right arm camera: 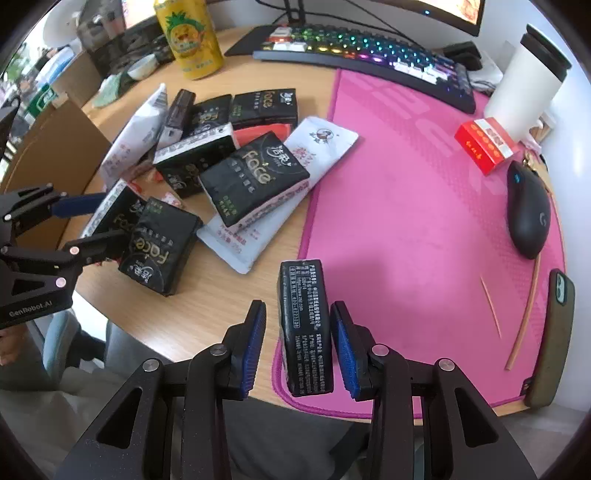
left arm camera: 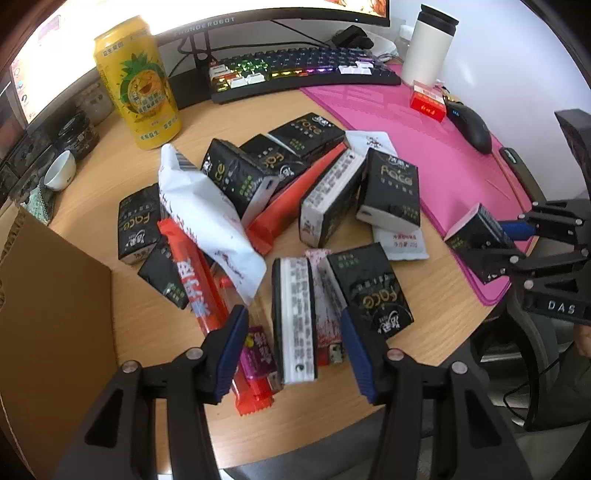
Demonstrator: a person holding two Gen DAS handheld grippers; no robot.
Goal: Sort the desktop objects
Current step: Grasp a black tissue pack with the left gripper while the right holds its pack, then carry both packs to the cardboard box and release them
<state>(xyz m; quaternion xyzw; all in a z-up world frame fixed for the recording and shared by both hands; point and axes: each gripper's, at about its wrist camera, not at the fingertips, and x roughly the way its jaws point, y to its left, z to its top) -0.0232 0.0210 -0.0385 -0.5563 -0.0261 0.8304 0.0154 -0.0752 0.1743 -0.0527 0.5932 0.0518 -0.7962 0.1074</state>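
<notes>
Right gripper (right arm camera: 297, 345) fingers sit loosely around one black tissue pack (right arm camera: 304, 328) at the pink mat's (right arm camera: 406, 229) edge, not squeezing. Left gripper (left arm camera: 291, 354) hangs open over the pile (left arm camera: 258, 206) on the counter (left arm camera: 424, 295), so sorting's barely begun.

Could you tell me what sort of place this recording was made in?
Most likely a personal computer desk in an office or home. A backlit keyboard sits below a monitor, a mouse rests on a pink desk mat, and tissue packs clutter the wooden desktop.

yellow can (left arm camera: 138, 83); lit keyboard (left arm camera: 303, 70); black mouse (right arm camera: 528, 212); white tumbler (right arm camera: 528, 85)
</notes>
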